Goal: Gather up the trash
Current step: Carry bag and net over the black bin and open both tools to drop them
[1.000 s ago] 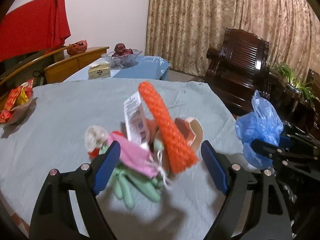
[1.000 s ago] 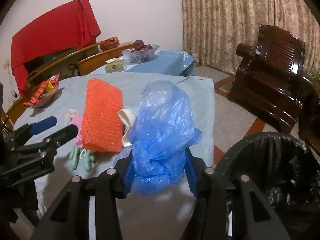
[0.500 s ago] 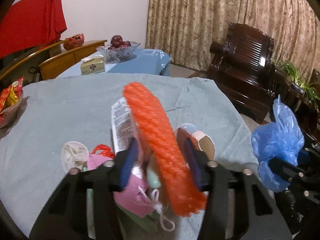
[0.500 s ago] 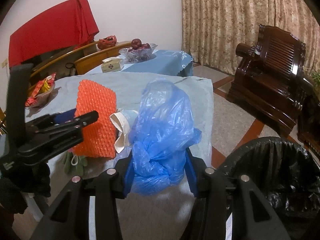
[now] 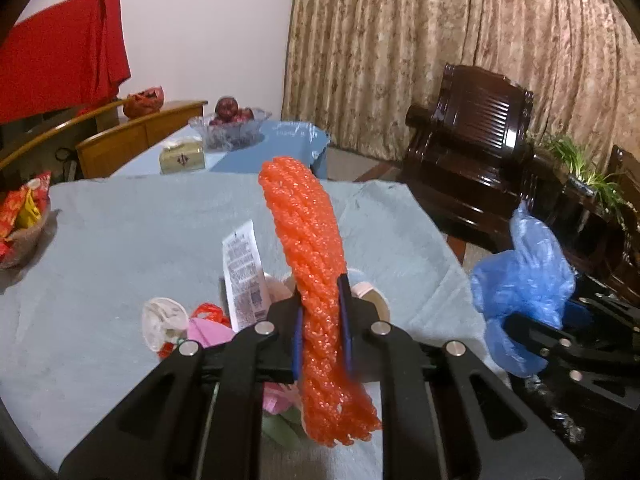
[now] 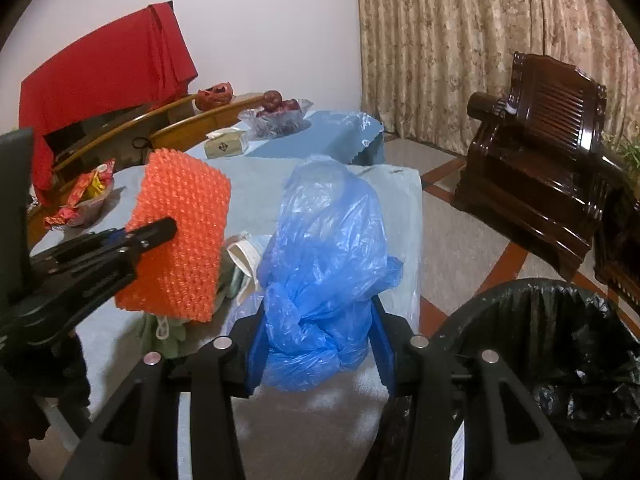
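An orange foam net (image 5: 304,232) stands upright between the blue pads of my left gripper (image 5: 321,312). The jaws are closing and press on its lower half; in the right wrist view the net (image 6: 180,240) hangs just above the trash pile, held by that left gripper (image 6: 160,228). My right gripper (image 6: 316,344) is shut on a crumpled blue plastic bag (image 6: 324,264), near the table's right edge. Left on the grey cloth lie a white packet (image 5: 244,276), a pink scrap (image 5: 208,330), a clear cup (image 5: 164,320), a paper cup (image 5: 372,296) and a green glove (image 6: 168,336).
A black-lined bin (image 6: 560,340) stands on the floor right of the table (image 5: 120,232). A bowl of snacks (image 5: 20,228) sits at the table's left edge. Behind are a second table with a fruit bowl (image 5: 232,128) and tissue box (image 5: 182,158), and a dark wooden armchair (image 5: 472,152).
My left gripper went from wide open around the pile to closed on the orange net, which now stands higher and more upright. The right gripper and blue bag stayed put.
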A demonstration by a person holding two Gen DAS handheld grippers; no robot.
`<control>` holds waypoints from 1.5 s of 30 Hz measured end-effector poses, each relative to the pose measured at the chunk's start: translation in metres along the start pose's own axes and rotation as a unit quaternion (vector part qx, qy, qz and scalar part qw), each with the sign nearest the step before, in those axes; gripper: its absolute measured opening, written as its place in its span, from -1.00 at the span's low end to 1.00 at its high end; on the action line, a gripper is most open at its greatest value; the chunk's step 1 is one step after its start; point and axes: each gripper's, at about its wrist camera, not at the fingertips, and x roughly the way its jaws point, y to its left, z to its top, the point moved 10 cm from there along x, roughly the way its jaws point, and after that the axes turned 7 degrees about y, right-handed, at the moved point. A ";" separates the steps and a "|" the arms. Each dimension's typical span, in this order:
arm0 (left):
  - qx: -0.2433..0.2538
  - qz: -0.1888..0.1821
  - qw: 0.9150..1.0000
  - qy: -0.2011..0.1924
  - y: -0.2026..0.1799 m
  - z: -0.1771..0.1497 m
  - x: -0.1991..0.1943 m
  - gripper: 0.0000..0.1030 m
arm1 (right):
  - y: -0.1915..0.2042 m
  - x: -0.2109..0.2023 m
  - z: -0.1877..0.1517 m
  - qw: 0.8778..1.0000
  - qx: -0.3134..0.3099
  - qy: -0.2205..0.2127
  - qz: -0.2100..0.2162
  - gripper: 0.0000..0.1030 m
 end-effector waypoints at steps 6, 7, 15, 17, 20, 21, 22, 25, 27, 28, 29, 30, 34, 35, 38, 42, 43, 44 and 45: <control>0.010 -0.005 1.000 -0.013 -0.013 0.001 -0.034 -0.73 | -0.001 -0.021 0.004 1.000 0.001 -0.014 0.001 -0.14; 0.011 -0.006 1.000 -0.013 -0.016 0.000 -0.037 -0.73 | -0.001 -0.024 0.004 1.000 0.001 -0.017 0.000 -0.14; 0.026 -0.033 0.999 -0.012 -0.046 -0.005 -0.058 -0.73 | -0.023 -0.062 0.000 0.999 0.012 -0.032 -0.017 -0.14; 0.032 -0.040 0.999 -0.013 -0.055 -0.006 -0.060 -0.73 | -0.032 -0.072 -0.004 0.999 0.016 -0.035 -0.026 -0.14; 0.041 -0.055 0.998 -0.013 -0.072 -0.006 -0.062 -0.74 | -0.049 -0.086 -0.010 0.998 0.026 -0.039 -0.040 -0.14; 0.043 -0.060 0.997 -0.013 -0.078 -0.006 -0.063 -0.74 | -0.054 -0.090 -0.012 0.998 0.030 -0.040 -0.044 -0.14; 0.048 -0.066 0.997 -0.013 -0.086 -0.006 -0.062 -0.74 | -0.062 -0.095 -0.015 0.997 0.035 -0.040 -0.052 -0.14; 0.061 -0.081 0.995 -0.014 -0.105 -0.005 -0.062 -0.73 | -0.079 -0.106 -0.022 0.996 0.046 -0.041 -0.070 -0.14; 0.069 -0.092 0.993 -0.013 -0.119 -0.006 -0.061 -0.73 | -0.095 -0.114 -0.029 0.994 0.056 -0.040 -0.085 -0.14; 0.074 -0.100 0.992 -0.012 -0.128 -0.006 -0.060 -0.74 | -0.104 -0.118 -0.033 0.993 0.062 -0.040 -0.094 -0.14; 0.077 -0.105 0.991 -0.011 -0.134 -0.006 -0.059 -0.74 | -0.110 -0.120 -0.034 0.992 0.066 -0.039 -0.100 -0.14; 0.082 -0.113 0.990 -0.009 -0.144 -0.007 -0.057 -0.73 | -0.116 -0.122 -0.037 0.991 0.070 -0.038 -0.106 -0.14; 0.096 -0.136 0.986 -0.005 -0.170 -0.009 -0.052 -0.74 | -0.144 -0.132 -0.048 0.986 0.089 -0.034 -0.133 -0.14; 0.101 -0.144 0.984 -0.004 -0.179 -0.010 -0.050 -0.74 | -0.151 -0.134 -0.051 0.985 0.094 -0.033 -0.140 -0.14; 0.114 -0.160 0.981 -0.002 -0.201 -0.012 -0.046 -0.74 | -0.169 -0.139 -0.059 0.981 0.105 -0.030 -0.157 -0.14; 0.133 -0.179 0.975 0.002 -0.232 -0.016 -0.038 -0.74 | -0.190 -0.143 -0.068 0.977 0.121 -0.026 -0.173 -0.14; 0.137 -0.185 0.973 0.005 -0.241 -0.019 -0.034 -0.74 | -0.193 -0.144 -0.070 0.977 0.122 -0.026 -0.175 -0.14; 0.139 -0.189 0.972 0.008 -0.248 -0.020 -0.031 -0.74 | -0.198 -0.145 -0.072 0.975 0.125 -0.025 -0.179 -0.14; 0.144 -0.193 0.971 0.010 -0.256 -0.022 -0.026 -0.74 | -0.202 -0.145 -0.074 0.975 0.128 -0.024 -0.181 -0.14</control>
